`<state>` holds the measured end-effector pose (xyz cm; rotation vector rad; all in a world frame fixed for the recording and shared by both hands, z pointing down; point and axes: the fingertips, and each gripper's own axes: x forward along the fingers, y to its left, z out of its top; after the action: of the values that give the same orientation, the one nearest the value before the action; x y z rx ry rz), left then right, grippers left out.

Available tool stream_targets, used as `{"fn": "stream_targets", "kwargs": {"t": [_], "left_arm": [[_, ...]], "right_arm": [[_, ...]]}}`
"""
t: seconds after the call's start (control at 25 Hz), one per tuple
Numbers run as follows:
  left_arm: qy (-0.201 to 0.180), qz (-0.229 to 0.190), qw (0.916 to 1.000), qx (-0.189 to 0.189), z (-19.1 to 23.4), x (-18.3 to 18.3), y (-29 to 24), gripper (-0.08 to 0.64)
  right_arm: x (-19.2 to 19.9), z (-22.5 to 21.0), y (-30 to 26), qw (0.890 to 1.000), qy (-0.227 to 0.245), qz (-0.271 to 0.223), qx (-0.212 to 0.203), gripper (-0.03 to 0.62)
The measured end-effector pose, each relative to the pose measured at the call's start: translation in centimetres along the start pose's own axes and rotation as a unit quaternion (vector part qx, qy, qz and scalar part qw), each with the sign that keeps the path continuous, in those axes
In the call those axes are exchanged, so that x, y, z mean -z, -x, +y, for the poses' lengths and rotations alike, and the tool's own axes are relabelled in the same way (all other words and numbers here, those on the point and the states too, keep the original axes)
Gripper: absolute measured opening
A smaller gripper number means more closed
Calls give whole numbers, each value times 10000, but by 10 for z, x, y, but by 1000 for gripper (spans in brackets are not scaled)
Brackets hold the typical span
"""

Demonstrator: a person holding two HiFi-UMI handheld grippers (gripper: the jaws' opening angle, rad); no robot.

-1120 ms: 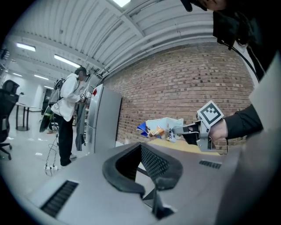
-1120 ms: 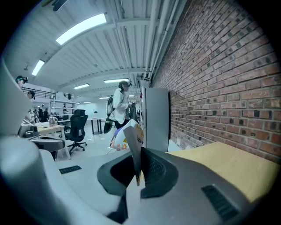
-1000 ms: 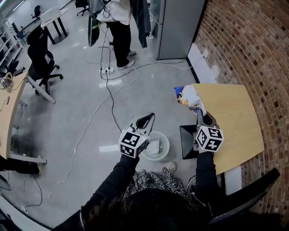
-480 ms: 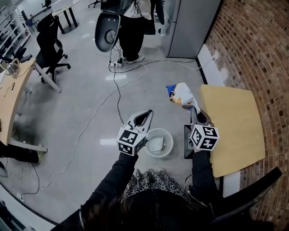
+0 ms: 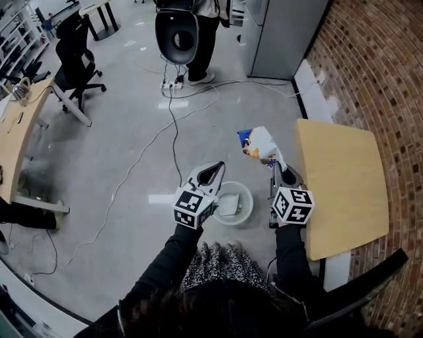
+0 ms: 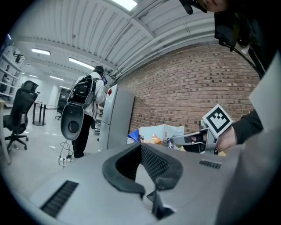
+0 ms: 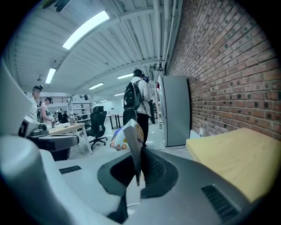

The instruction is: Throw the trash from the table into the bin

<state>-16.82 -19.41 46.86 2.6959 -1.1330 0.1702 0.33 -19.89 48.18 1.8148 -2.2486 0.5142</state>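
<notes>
A white and blue snack bag (image 5: 259, 146) sticks up from my right gripper (image 5: 283, 173), whose jaws are shut on its lower edge. In the right gripper view the bag (image 7: 127, 136) rises out of the closed right gripper (image 7: 139, 154). It hangs over the floor, just left of the wooden table (image 5: 344, 191). The white round bin (image 5: 246, 198) stands on the floor between my hands, with a pale scrap inside. My left gripper (image 5: 220, 165) is shut and holds nothing, at the bin's left rim. The left gripper view shows that gripper (image 6: 141, 147), and the bag (image 6: 160, 133) beyond it.
A black box (image 5: 271, 198) sits on the floor at the table's left edge. Cables (image 5: 172, 119) and a power strip (image 5: 170, 84) cross the floor. A person (image 5: 198, 16) with a backpack stands by the grey cabinet (image 5: 284, 33). An office chair (image 5: 76, 59) and a brick wall (image 5: 383, 66) flank the room.
My right gripper has carried the bag left, off the table's edge and closer to the bin. The left gripper has shifted slightly. The person in the background has turned.
</notes>
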Motion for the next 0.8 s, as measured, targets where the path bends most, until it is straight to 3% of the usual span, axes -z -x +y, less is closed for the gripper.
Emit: {"fn": "stream_targets", "kwargs": {"t": [0.8], "left_arm": [[186,563,9982,-125,-12,74,-14,5]], "right_arm": [[118,-1,-29,9925,15,1077,-584,14]]}}
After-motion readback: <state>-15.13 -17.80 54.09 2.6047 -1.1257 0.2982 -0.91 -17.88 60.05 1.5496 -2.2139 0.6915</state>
